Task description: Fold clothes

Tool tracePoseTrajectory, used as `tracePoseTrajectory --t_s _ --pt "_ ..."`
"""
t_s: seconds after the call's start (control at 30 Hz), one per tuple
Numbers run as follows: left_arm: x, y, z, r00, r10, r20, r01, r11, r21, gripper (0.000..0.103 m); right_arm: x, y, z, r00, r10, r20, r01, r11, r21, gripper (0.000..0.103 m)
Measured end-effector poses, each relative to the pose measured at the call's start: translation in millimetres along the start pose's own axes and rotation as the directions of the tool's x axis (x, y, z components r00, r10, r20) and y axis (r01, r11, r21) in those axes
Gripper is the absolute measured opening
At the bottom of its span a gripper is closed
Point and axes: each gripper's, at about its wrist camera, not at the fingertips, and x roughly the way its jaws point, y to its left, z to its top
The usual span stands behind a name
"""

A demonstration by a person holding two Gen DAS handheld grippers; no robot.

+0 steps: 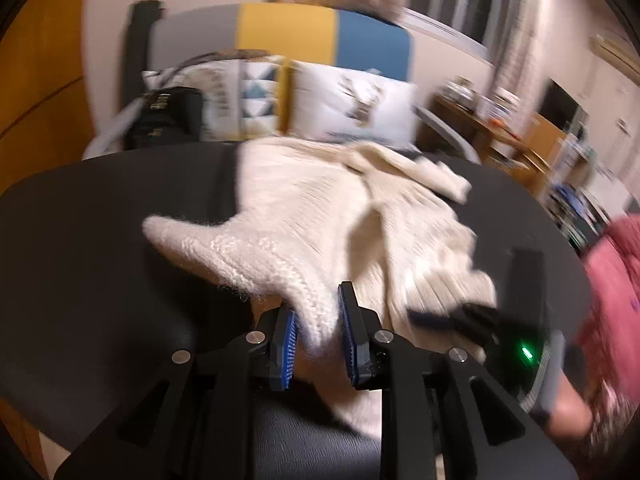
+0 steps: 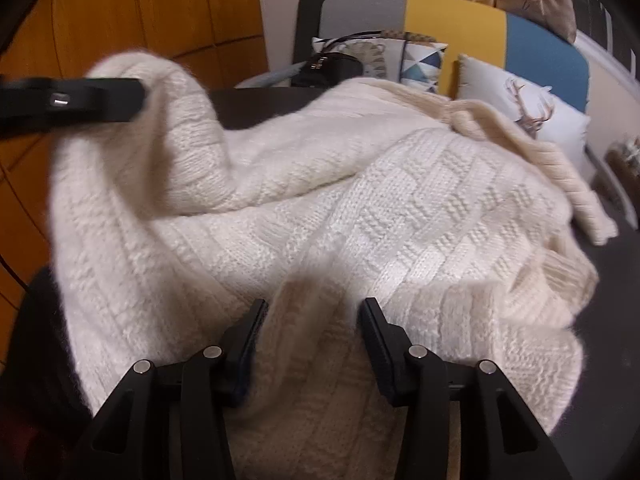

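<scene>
A cream knitted sweater [image 1: 320,200] lies rumpled on a dark round table [image 1: 100,240]. My left gripper [image 1: 318,308] has its blue pads pressed on a pulled-up point of the sweater's edge, lifted off the table. In the right wrist view the left gripper [image 2: 140,96] shows at the upper left, holding up a tall fold of the sweater [image 2: 400,200]. My right gripper [image 2: 314,308] is low over the near side, its jaws standing half apart around a thick ridge of knit that fills the gap. In the left wrist view the right gripper [image 1: 424,316] is blurred at the sweater's near right edge.
Behind the table stands a sofa [image 1: 288,28] with a grey, yellow and blue back, patterned cushions [image 1: 352,104] and a black bag [image 1: 164,116]. A wooden wardrobe [image 2: 120,8] lies to the left. A pink sleeve [image 1: 612,264] shows at the right edge. A cluttered wooden desk [image 1: 480,120] stands far right.
</scene>
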Motion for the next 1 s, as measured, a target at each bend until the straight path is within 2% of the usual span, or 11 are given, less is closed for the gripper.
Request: tracePoseTrajectory --t_s 0.1,0.13,0.23,0.3,0.37,0.4,0.53,0.73,0.87,0.93,1.0 --pt "-12.3 17.6 -11.2 0.997 -0.077 -0.005 0.077 0.997 -0.033 0.023 -4.5 -11.6 -4.8 0.999 -0.053 -0.009 0.053 0.999 0.012 0.047" --pt "-15.3 22.1 -12.8 0.998 -0.060 0.015 0.061 0.998 -0.032 0.027 -4.7 -16.5 -6.4 0.998 -0.057 -0.010 0.057 0.998 0.023 0.047" --pt "-21.9 21.1 -5.5 0.989 0.115 0.095 -0.119 0.992 0.036 0.030 -9.1 -29.5 -14.1 0.998 -0.057 -0.007 0.058 0.997 0.054 0.047" --pt "-18.5 18.4 5.8 0.983 0.117 0.145 -0.127 0.990 0.062 0.033 -11.2 -35.0 -16.7 0.999 -0.050 -0.012 0.050 0.996 0.070 0.047" --pt "0.9 12.5 16.2 0.981 0.125 0.147 -0.145 0.981 0.131 0.054 -12.2 -38.7 -18.9 0.999 -0.046 -0.016 0.047 0.996 0.079 0.047" --pt "16.2 6.0 22.8 0.981 0.136 0.142 -0.161 0.969 0.187 0.055 -12.5 -40.1 -19.7 0.999 -0.048 -0.018 0.049 0.995 0.082 0.047" --pt "85.7 -17.2 43.0 0.977 0.202 0.064 -0.211 0.918 0.337 0.058 -15.4 -40.7 -22.0 0.998 -0.055 -0.021 0.057 0.994 0.092 0.047" --pt "167.3 -25.9 62.2 0.984 0.111 -0.136 -0.068 0.955 0.288 0.058 -18.8 -42.1 -27.8 0.999 -0.051 -0.010 0.051 0.994 0.098 0.048" --pt "209.1 -22.8 60.3 0.957 0.138 -0.253 -0.061 0.955 0.290 0.058 -18.3 -43.2 -29.3 0.999 -0.048 0.002 0.048 0.994 0.103 0.048" --pt "221.2 -20.4 51.2 0.955 0.165 -0.248 -0.080 0.944 0.319 0.070 -17.2 -42.4 -28.9 0.999 -0.054 0.005 0.053 0.994 0.098 0.048" --pt "222.2 -22.1 47.0 0.959 0.179 -0.220 -0.105 0.944 0.312 0.070 -16.8 -41.7 -29.8 0.998 -0.058 0.011 0.056 0.994 0.096 0.048"
